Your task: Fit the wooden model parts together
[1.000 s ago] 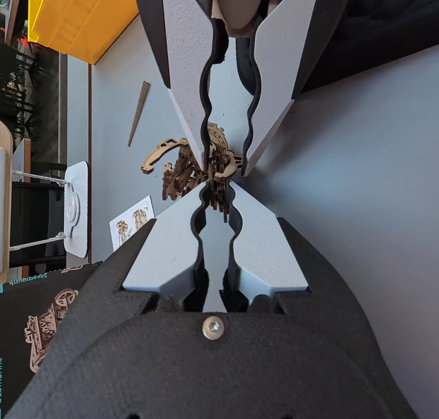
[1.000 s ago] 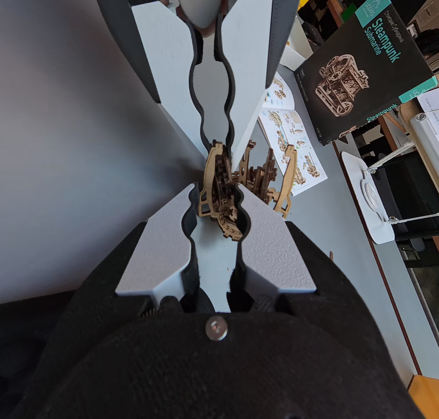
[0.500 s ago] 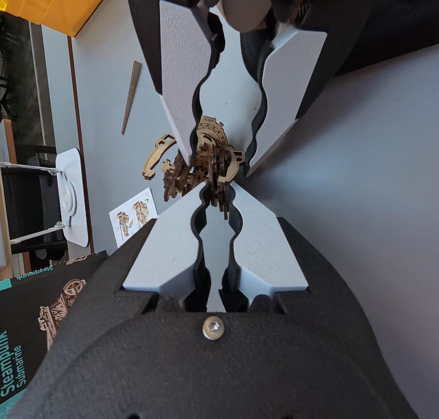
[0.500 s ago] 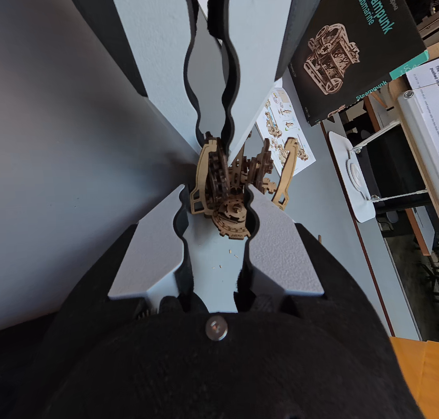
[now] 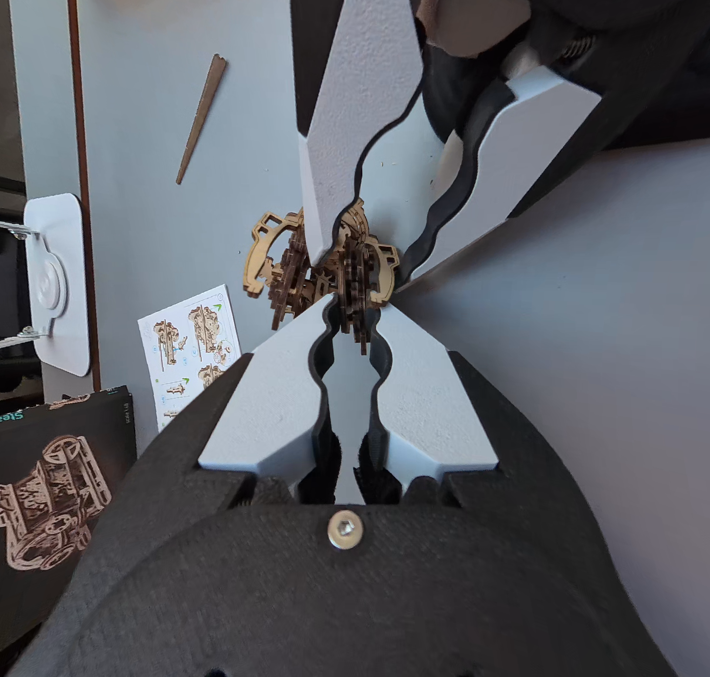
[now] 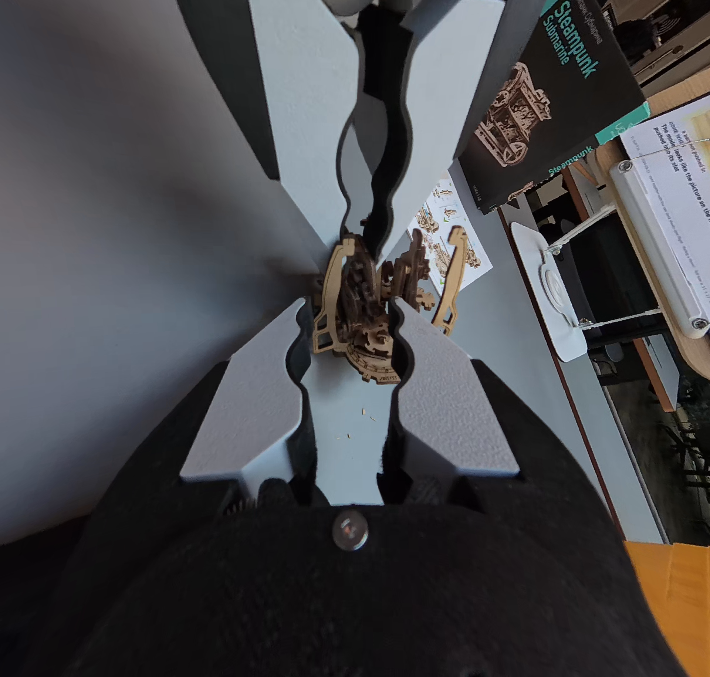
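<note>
A wooden model (image 5: 292, 274) of brown gears and pale curved frames is held just above the grey table (image 5: 576, 351). My left gripper (image 5: 355, 309) is shut on its gear stack. In the right wrist view the left gripper (image 6: 365, 243) reaches in from the top and pinches the model (image 6: 357, 313) from the far side. My right gripper (image 6: 349, 305) is open, with its jaws standing on either side of the model's near end. In the left wrist view the right gripper (image 5: 361, 268) comes from the top with its fingers spread wide.
A thin wooden stick (image 5: 201, 120) lies on the table to the left. An instruction sheet (image 5: 192, 351), a black kit box (image 5: 57, 485) and a white stand base (image 5: 57, 286) sit near the table's edge. Small wood chips (image 6: 363, 412) lie under the right gripper. Less than 4 cm separates the two grippers' tips.
My right gripper was shut on the model and has opened its jaws wide around it. My left gripper has kept its hold. Both views have shifted a little.
</note>
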